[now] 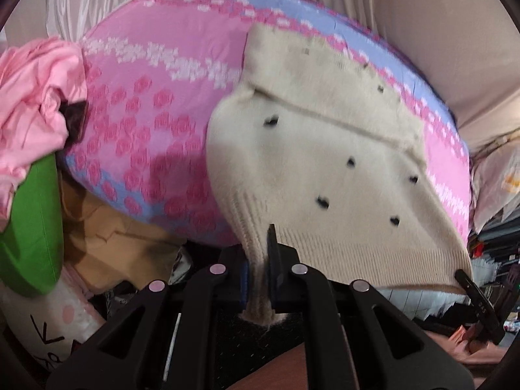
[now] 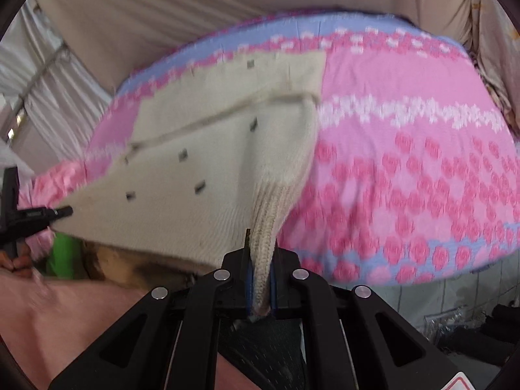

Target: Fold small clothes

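Note:
A cream knitted sweater (image 1: 325,162) with small black dots hangs stretched over a pink and blue patterned bed cover (image 1: 146,113). My left gripper (image 1: 261,260) is shut on the ribbed hem at one bottom corner. My right gripper (image 2: 261,260) is shut on the ribbed hem at the other corner of the sweater (image 2: 211,162). The hem is lifted off the bed cover (image 2: 406,162) between both grippers, while the upper part still lies on it. The right gripper (image 1: 468,284) shows at the sweater's far corner in the left wrist view, and the left gripper (image 2: 63,212) shows at the left edge in the right wrist view.
A crumpled pink garment (image 1: 35,97) lies at the bed's left end above a green item (image 1: 32,227). Brown cardboard (image 1: 107,237) and a white printed bag (image 1: 55,331) sit below. Beige curtains (image 2: 162,26) hang behind the bed. Dark clutter (image 2: 471,334) lies on the tiled floor.

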`<action>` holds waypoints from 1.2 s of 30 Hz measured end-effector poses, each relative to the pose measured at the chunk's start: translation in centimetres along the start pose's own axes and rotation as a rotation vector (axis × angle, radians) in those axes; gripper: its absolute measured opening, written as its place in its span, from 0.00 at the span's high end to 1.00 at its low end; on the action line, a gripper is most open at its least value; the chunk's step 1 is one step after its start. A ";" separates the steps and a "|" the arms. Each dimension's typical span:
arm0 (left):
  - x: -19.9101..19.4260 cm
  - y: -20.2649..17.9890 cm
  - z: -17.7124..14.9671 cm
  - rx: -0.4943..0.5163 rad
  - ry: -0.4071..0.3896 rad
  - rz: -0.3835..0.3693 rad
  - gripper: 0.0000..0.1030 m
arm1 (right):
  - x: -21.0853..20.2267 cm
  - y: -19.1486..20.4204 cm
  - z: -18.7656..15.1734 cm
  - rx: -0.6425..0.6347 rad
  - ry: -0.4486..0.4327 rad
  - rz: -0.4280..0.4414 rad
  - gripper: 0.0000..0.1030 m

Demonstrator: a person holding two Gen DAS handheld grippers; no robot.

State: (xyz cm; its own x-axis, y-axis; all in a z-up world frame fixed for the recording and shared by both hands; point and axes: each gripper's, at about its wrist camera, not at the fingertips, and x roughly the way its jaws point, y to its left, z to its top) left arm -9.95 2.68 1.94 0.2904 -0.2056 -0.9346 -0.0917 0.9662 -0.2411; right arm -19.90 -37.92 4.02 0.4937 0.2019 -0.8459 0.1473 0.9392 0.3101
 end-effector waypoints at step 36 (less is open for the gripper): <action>15.1 -1.9 21.3 0.080 -0.093 0.173 0.34 | 18.2 -4.9 12.8 0.235 -0.030 -0.258 0.49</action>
State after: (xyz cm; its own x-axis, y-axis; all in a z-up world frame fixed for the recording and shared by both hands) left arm 14.90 1.07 -6.16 0.3637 -0.0241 -0.9312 -0.0729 0.9959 -0.0543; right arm -0.68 -42.36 -7.33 0.4392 -0.0451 -0.8973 0.4620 0.8679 0.1825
